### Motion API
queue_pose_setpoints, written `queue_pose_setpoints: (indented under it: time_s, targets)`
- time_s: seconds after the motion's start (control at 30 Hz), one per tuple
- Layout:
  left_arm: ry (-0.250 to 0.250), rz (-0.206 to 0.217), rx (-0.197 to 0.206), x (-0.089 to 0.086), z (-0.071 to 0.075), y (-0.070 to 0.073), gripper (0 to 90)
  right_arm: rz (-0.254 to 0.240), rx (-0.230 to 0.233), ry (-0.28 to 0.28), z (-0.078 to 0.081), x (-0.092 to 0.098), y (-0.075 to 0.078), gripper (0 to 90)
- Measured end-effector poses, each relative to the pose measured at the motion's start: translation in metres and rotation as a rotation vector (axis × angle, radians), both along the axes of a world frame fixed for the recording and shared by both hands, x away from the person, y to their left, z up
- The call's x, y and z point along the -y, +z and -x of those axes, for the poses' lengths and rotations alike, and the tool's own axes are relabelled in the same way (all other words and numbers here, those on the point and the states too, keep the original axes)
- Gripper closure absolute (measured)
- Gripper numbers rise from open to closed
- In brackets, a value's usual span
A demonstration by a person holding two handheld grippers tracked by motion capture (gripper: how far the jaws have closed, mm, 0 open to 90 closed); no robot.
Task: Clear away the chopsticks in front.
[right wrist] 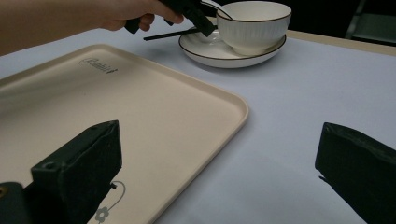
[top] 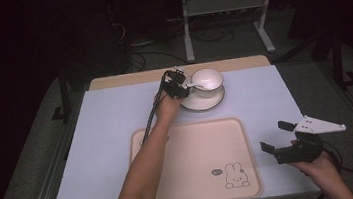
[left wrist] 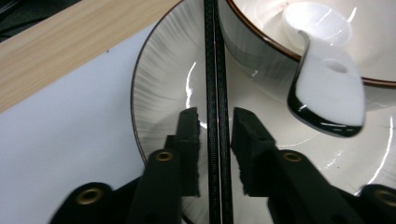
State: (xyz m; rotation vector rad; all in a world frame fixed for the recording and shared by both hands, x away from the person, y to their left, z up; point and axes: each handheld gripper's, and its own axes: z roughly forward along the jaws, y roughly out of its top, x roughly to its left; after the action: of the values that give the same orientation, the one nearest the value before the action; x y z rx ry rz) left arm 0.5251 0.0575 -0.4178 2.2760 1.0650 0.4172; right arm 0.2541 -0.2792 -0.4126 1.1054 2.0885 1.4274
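A white bowl (top: 208, 78) with a brown rim stands on a white plate (top: 204, 102) at the far middle of the table. A white spoon (left wrist: 331, 88) rests in the bowl (left wrist: 271, 51), its handle over the rim. My left gripper (top: 179, 86) is at the plate's left edge. In the left gripper view its jaws (left wrist: 215, 116) close tightly on a pair of thin black chopsticks (left wrist: 215, 56) that run out over the plate (left wrist: 163, 79). My right gripper (top: 275, 136) stands wide open and empty, low at the right of the tray.
A cream tray (top: 190, 148) with a rabbit print lies at the front middle, bare inside. The table is covered by a pale sheet (top: 111, 117), with a wooden strip along its far edge. A metal stand and cables are on the floor beyond.
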Motion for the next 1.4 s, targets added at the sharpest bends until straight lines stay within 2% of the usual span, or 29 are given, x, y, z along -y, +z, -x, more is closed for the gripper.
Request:
queue_pose_setpoints:
  time_s: [0.1, 0.2, 0.33, 0.43, 0.63, 0.87, 1.4]
  targets:
    - [-0.011, 0.012, -0.006, -0.007, 0.004, 0.004, 64.5, 0.001, -0.001, 0.000, 0.000, 0.000, -0.001, 0.0]
    - [-0.020, 0.067, -0.020, -0.019, 0.011, 0.008, 60.6, 0.004, -0.003, -0.001, 0.000, 0.001, -0.001, 0.0]
    - [-0.032, 0.116, -0.013, -0.038, 0.023, 0.016, 60.0, 0.009, -0.005, 0.003, 0.000, 0.000, -0.002, 0.0]
    - [-0.050, 0.150, 0.003, -0.050, 0.031, 0.021, 64.5, 0.013, -0.003, 0.004, -0.001, -0.002, -0.002, 0.0]
    - [-0.070, 0.162, -0.010, -0.060, 0.037, 0.019, 77.2, 0.020, -0.005, 0.004, -0.001, -0.003, -0.002, 0.0]
    - [-0.058, 0.184, -0.033, -0.062, 0.034, 0.009, 77.9, 0.022, -0.009, -0.003, -0.002, -0.002, -0.003, 0.0]
    - [-0.043, 0.152, -0.077, -0.062, 0.031, -0.010, 79.1, 0.022, -0.009, 0.003, -0.002, -0.003, -0.003, 0.0]
